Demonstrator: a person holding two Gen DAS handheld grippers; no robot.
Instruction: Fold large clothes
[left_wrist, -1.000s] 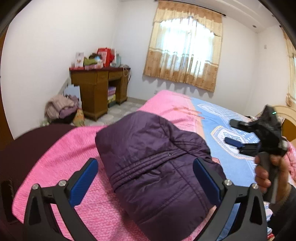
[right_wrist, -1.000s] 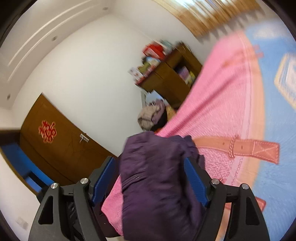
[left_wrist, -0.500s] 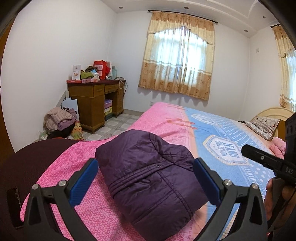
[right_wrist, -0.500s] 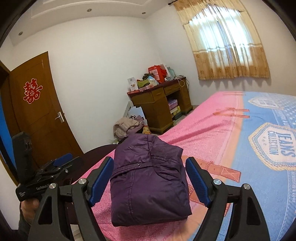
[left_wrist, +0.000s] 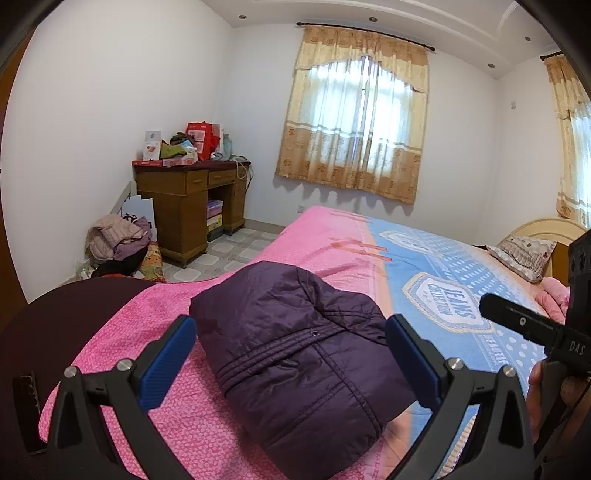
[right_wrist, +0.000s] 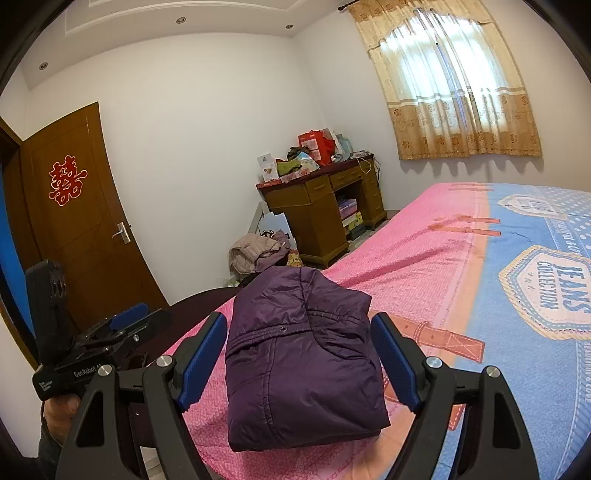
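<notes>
A dark purple padded jacket (left_wrist: 295, 347) lies folded into a compact bundle on the pink part of the bed cover (left_wrist: 229, 284); it also shows in the right wrist view (right_wrist: 299, 354). My left gripper (left_wrist: 290, 356) is open and empty, held back from the jacket with its blue pads either side of it in view. My right gripper (right_wrist: 297, 354) is open and empty, also held back from the bundle. The right gripper's body (left_wrist: 535, 332) shows at the right edge of the left wrist view. The left gripper's body (right_wrist: 110, 339) shows at lower left of the right wrist view.
The bed cover turns blue (right_wrist: 535, 295) toward the right, with a pillow (left_wrist: 524, 251) at the headboard. A wooden desk (left_wrist: 188, 206) with clutter stands by the far wall, with a heap of clothes (left_wrist: 118, 240) on the floor. A brown door (right_wrist: 74, 221) is at left.
Both grippers have pulled back from the folded jacket and levelled out; the right wrist view was tilted and blurred a second ago. The jacket stays put on the bed.
</notes>
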